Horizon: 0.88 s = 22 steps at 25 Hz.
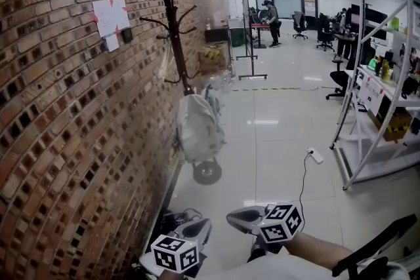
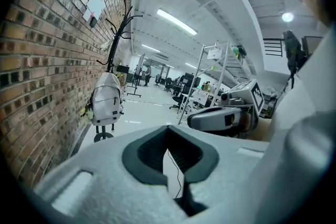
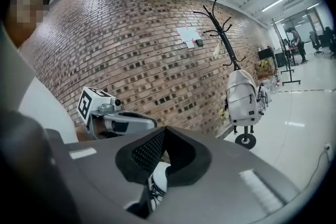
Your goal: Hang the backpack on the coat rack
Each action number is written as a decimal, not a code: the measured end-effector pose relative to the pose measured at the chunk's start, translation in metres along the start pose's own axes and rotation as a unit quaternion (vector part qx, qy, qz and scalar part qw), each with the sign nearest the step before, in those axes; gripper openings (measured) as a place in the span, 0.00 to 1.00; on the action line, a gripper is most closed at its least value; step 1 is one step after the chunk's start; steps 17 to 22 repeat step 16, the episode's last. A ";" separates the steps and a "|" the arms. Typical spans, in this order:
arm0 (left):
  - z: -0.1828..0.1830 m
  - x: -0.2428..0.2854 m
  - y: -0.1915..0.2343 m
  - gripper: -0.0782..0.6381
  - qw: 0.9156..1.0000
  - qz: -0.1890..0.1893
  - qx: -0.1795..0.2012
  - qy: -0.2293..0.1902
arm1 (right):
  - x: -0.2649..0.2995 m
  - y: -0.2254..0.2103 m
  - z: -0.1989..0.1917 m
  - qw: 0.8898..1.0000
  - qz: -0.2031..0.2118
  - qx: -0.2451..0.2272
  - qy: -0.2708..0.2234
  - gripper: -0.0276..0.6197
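Beside a brick wall (image 1: pixel 59 108) with a paper notice (image 1: pixel 110 20) taped to it, a pale backpack (image 1: pixel 197 124) hangs low on the dark coat rack (image 1: pixel 172 23), above a small wheel (image 1: pixel 207 172) on the office floor. The job looks complete from here. The hook that carries the strap cannot be made out. If the strap sits shallow on a short curved arm, the bag could slide off. All the load also hangs on one side of the slim pole, so a knock might rock the stand. In the foreground, well apart from the rack, the left hand-held gripper (image 1: pixel 203 225) is drawn in near the person's body, its jaws pressed together with nothing between them. Only the floor shows through the gap in its own view. Just to its right, the right hand-held gripper (image 1: pixel 235 216) is likewise closed and empty, touching neither bag nor rack. A power strip (image 1: pixel 315 155) on a thin cable lies farther right, short of the white shelving (image 1: pixel 380 75).
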<state>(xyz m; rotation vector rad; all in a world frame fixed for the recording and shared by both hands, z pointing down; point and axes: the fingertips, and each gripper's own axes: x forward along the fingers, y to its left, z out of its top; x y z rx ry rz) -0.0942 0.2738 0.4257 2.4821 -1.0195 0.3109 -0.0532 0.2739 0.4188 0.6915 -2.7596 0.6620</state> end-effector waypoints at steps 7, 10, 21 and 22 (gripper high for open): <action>-0.008 0.004 0.005 0.11 1.000 -0.001 -0.023 0.005 | 0.006 0.001 -0.016 1.000 0.003 0.008 0.019 0.04; -0.014 0.004 0.002 0.11 1.000 -0.002 -0.025 0.010 | 0.006 0.001 -0.023 1.000 0.003 0.014 0.023 0.04; -0.025 0.005 -0.005 0.11 1.000 -0.001 -0.025 0.015 | 0.005 0.007 -0.030 1.000 0.011 0.014 0.020 0.04; -0.025 0.005 -0.005 0.11 1.000 -0.001 -0.025 0.015 | 0.005 0.007 -0.030 1.000 0.011 0.014 0.020 0.04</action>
